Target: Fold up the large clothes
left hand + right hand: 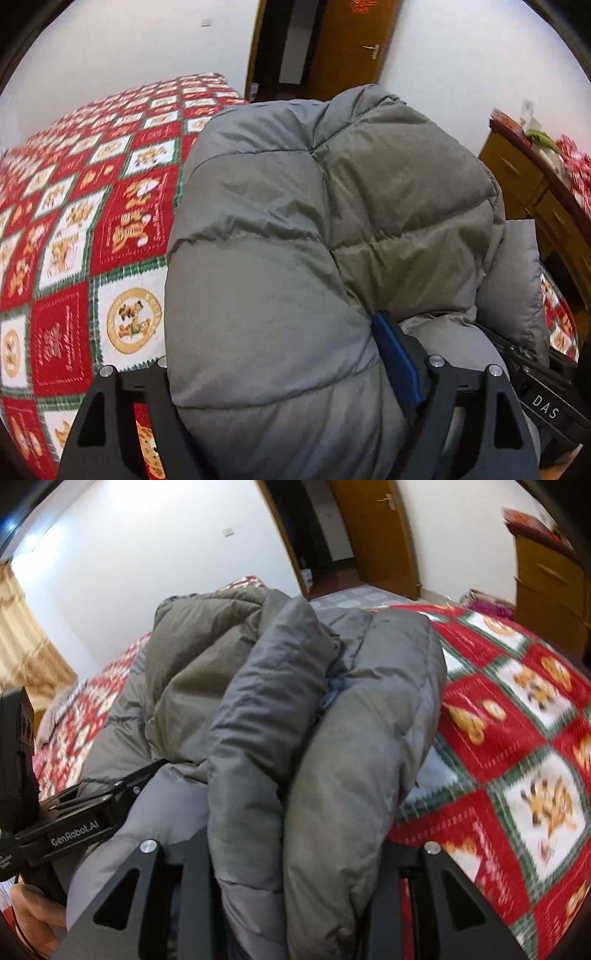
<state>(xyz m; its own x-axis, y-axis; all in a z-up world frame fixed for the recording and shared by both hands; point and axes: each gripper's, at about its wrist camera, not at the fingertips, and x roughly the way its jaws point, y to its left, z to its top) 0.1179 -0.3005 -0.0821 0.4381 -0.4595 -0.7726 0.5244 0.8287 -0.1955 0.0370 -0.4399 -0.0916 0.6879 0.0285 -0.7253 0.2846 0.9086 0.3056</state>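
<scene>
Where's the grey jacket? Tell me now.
The jacket lies bunched on the red quilt, filling the middle of both views, with folds between each gripper's fingers.

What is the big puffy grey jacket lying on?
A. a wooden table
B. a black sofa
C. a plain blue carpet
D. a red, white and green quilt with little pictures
D: the puffy grey jacket lies on a red, white and green checked quilt with small picture squares, spread out on both sides of it.
</scene>
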